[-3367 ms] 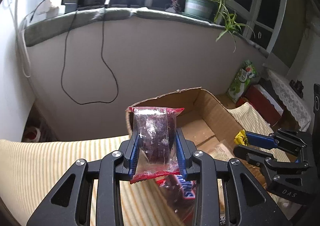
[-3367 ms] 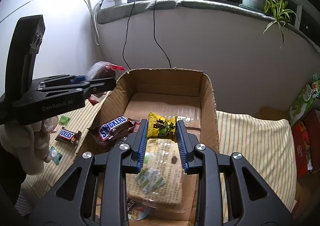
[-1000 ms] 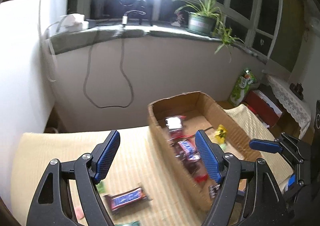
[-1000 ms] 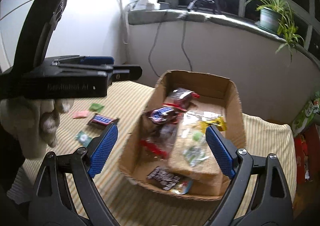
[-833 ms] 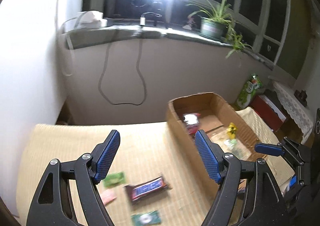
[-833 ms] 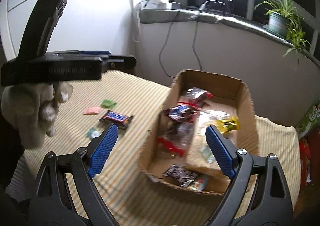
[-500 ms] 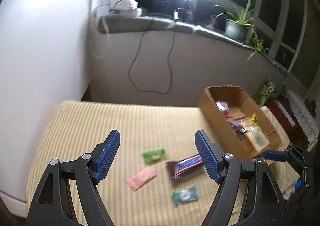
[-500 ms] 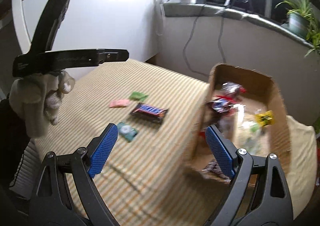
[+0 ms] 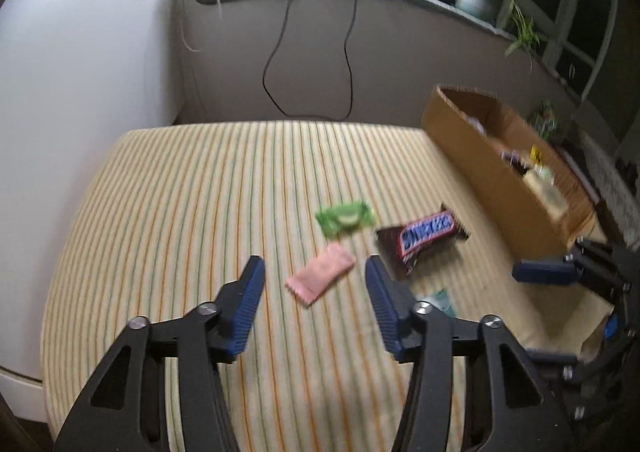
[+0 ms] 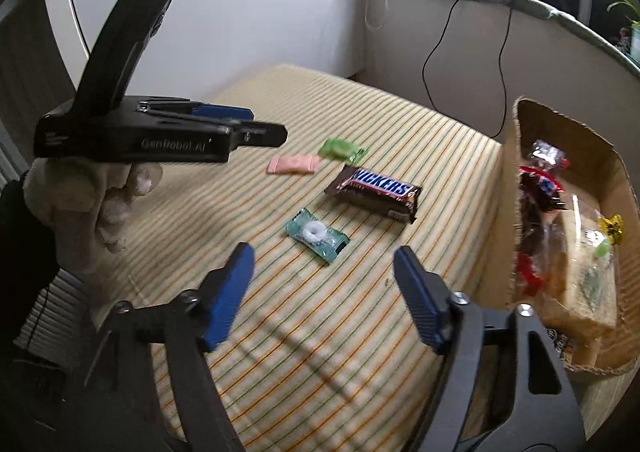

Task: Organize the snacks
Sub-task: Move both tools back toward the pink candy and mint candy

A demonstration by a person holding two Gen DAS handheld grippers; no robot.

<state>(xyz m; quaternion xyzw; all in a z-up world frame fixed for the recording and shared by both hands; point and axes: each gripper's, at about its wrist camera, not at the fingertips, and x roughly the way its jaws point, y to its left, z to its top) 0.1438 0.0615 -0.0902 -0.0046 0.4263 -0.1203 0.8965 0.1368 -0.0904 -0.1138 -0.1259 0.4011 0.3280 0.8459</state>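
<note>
Both your claws are empty now: the dark jelly pack that your left claw (image 9: 314,294) pinched and the yellow candy (image 10: 610,227) that your right claw (image 10: 322,276) carried a few seconds ago are in the box (image 10: 516,156). That drop is done, and you have swung both claws away from the box and down over the striped cloth (image 9: 180,212).

Going from the cloth's left side to its right: the pink packet (image 9: 320,279) lies flat, framed between your left claw's spread jaws, which are closing with nothing pressed yet. Just beyond it is the green packet (image 9: 346,217). Next comes the Snickers bar (image 9: 424,236), lying askew beside both. The teal mint (image 10: 316,234) sits nearer the front edge, just ahead of your right claw, whose jaws are also narrowing, clear of it. The box stands along the cloth's right edge, already holding several snacks.

Four snacks remain loose, so the job looks more than half done. Judging by the aim, pink is your left's next pick and the mint your right's. Both are thin and flat; they may slide on the cloth as the pads come in.
</note>
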